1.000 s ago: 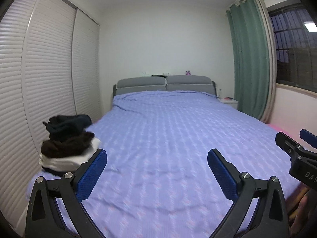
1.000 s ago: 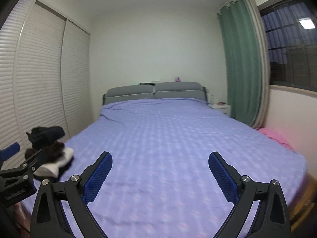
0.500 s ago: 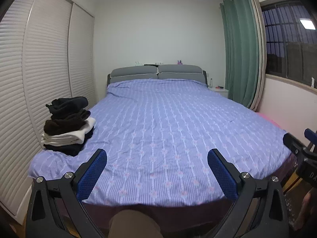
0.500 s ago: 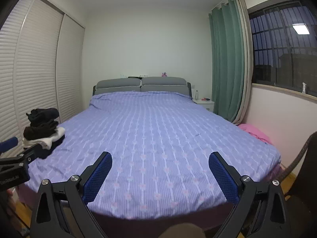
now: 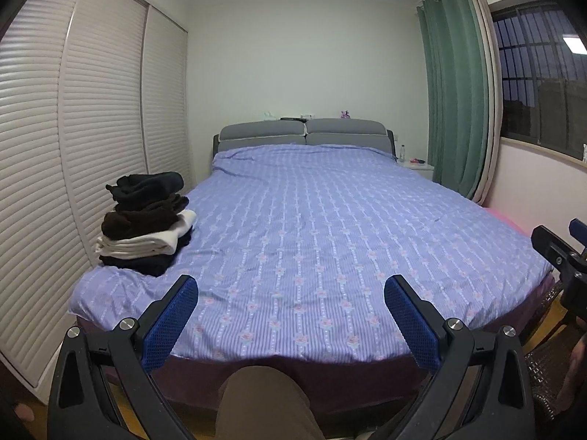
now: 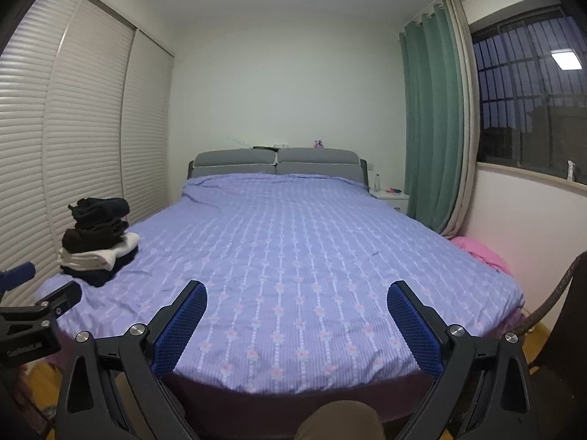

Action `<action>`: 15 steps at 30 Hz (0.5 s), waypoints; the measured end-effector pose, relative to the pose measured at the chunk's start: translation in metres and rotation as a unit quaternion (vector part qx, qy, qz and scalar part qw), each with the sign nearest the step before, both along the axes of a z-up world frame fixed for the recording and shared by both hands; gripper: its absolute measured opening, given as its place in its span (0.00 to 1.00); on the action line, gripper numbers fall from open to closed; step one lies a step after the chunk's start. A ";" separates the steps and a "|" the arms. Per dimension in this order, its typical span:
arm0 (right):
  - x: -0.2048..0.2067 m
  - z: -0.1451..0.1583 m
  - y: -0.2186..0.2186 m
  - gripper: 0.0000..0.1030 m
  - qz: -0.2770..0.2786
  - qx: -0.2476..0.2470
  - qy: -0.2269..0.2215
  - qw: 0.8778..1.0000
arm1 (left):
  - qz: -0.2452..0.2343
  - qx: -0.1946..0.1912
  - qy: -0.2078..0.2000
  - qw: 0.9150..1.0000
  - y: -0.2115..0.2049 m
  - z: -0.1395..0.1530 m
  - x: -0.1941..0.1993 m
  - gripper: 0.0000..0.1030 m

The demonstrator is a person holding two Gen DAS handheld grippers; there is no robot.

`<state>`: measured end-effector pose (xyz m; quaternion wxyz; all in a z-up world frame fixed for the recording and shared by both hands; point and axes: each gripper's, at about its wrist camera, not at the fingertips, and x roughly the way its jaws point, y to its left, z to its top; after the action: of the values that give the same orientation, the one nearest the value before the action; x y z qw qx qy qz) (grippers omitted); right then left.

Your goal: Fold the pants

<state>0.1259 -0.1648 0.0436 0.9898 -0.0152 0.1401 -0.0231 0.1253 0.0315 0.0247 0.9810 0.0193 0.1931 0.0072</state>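
Observation:
A stack of folded pants (image 5: 146,222), black, brown and white, sits on the near left corner of the bed (image 5: 330,227); it also shows in the right wrist view (image 6: 97,240). My left gripper (image 5: 291,308) is open and empty, held off the foot of the bed. My right gripper (image 6: 297,311) is open and empty too, also off the foot of the bed. The right gripper shows at the right edge of the left wrist view (image 5: 561,260). The left gripper shows at the left edge of the right wrist view (image 6: 33,315). No unfolded pants lie on the bed.
A purple patterned sheet covers the bed. White louvred wardrobe doors (image 5: 73,146) line the left side. Green curtains (image 5: 455,102), a window and a nightstand (image 6: 390,198) are on the right. A pink cloth (image 6: 480,253) lies by the right wall. A knee (image 5: 264,403) is below.
Both grippers have pulled back from over the bed to beyond its foot, so the whole bed and the person's knee have come into view. Both stay open.

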 end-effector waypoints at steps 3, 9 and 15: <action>-0.003 0.002 0.000 0.98 0.001 0.002 -0.003 1.000 | 0.001 -0.002 -0.001 1.000 0.002 0.001 -0.002 1.00; -0.003 0.004 -0.006 0.99 -0.003 0.008 -0.005 1.000 | 0.000 -0.003 -0.007 1.000 0.002 0.005 -0.004 1.00; 0.000 0.002 -0.010 0.99 -0.003 0.012 0.002 1.000 | 0.000 0.001 -0.011 1.000 0.002 0.005 -0.006 1.00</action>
<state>0.1259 -0.1745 0.0455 0.9895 -0.0026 0.1426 -0.0247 0.1195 0.0333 0.0294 0.9830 0.0203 0.1824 0.0071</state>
